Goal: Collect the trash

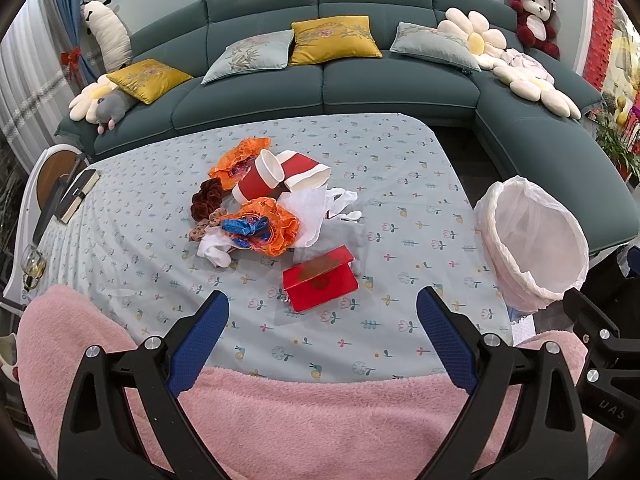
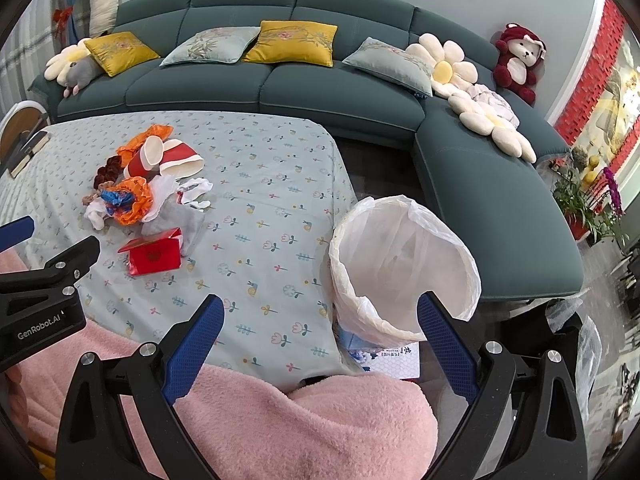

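Red paper cups (image 1: pixel 280 178), wrappers and a red box (image 1: pixel 320 282) heaped mid-table, well apart from the lined bin (image 1: pixel 532 240) parked off the right edge for dropping; left gripper (image 1: pixel 322 320) and right gripper (image 2: pixel 320 320) spread wide, grasping nothing, poised short of the pile

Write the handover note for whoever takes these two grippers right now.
Left gripper: open, empty, hovering over the table's near edge.
Right gripper: open, empty, beside the bin.
Trash pile mid-table: two red cups, orange wrappers, white tissue, red box nearest.
Bin stands off the table's right edge, lined and seemingly empty.
Done: nothing collected.
Left: move the pile into the bin, probably the red box first.
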The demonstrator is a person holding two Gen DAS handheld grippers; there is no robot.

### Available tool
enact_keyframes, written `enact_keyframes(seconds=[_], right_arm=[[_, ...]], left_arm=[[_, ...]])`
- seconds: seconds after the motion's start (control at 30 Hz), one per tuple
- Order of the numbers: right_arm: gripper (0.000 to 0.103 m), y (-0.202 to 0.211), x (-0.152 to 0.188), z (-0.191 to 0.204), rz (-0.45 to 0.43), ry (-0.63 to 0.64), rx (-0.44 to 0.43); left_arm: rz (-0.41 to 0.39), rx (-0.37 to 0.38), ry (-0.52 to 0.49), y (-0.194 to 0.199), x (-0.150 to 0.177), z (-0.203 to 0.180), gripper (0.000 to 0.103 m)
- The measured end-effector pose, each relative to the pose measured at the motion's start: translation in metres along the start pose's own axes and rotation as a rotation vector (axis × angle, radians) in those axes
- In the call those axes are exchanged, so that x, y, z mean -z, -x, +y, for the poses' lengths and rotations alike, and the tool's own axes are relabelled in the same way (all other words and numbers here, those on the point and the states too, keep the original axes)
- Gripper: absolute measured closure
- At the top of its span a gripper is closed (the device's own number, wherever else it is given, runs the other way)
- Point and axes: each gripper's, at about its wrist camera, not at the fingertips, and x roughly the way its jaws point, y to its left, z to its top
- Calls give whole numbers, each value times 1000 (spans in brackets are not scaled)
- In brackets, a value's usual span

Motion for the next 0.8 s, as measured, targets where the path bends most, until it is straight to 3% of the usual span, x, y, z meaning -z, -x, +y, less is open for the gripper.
enact_keyframes(seconds=[0.37, 0.8], right_arm=[[10, 1, 0, 4, -1, -10, 5], [10, -1, -4, 35, -30, -29, 15]], left_arm=[[-10, 15, 10, 1, 2, 4, 13], [-15, 81, 71, -15, 2, 48, 12]])
